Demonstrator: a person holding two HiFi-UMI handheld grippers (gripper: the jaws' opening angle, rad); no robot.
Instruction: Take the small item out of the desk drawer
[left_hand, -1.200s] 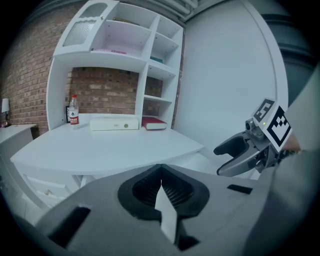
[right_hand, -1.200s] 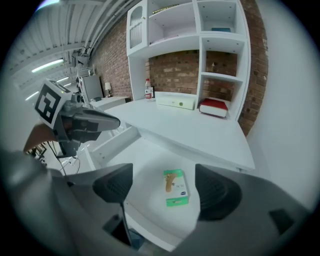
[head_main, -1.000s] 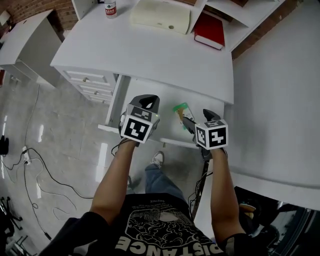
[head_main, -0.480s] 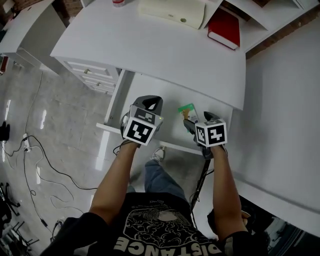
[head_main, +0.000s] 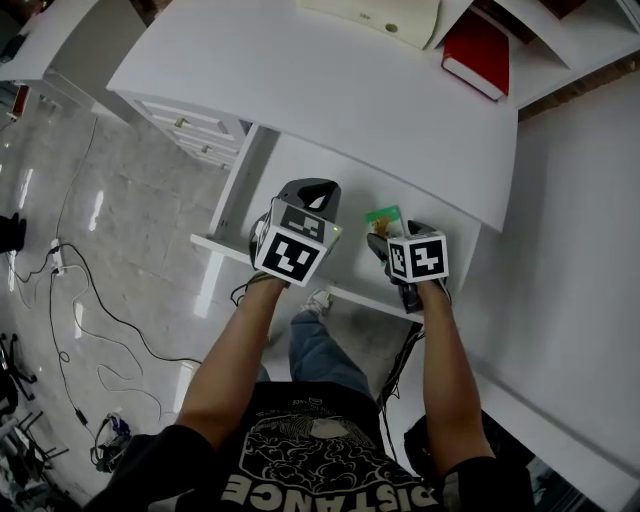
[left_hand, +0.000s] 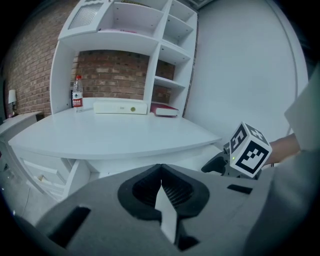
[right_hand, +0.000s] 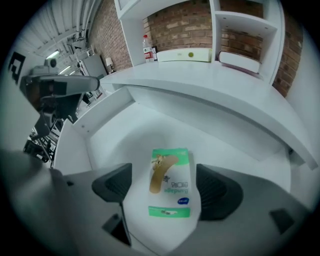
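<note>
A white desk surface (head_main: 330, 90) stands against a brick wall (left_hand: 115, 75) under white shelves, with a red book (head_main: 478, 55), a cream box (head_main: 380, 12) and a bottle (left_hand: 77, 94) along its back edge. Below its front edge the desk drawer (head_main: 262, 188) is pulled out over a glossy tiled floor (head_main: 120, 260) strewn with cables. The small item, a green-and-white bandage packet (right_hand: 170, 182), lies flat on the drawer's white bottom near its right end. The right claw (right_hand: 162, 187) is released, its two dark jaws spread wide, one on each side of the packet and pointing down at it; whether either jaw touches it cannot be told. The left claw (left_hand: 161, 172) is clenched on nothing, held above the middle of the drawer, just beside the right one.
</note>
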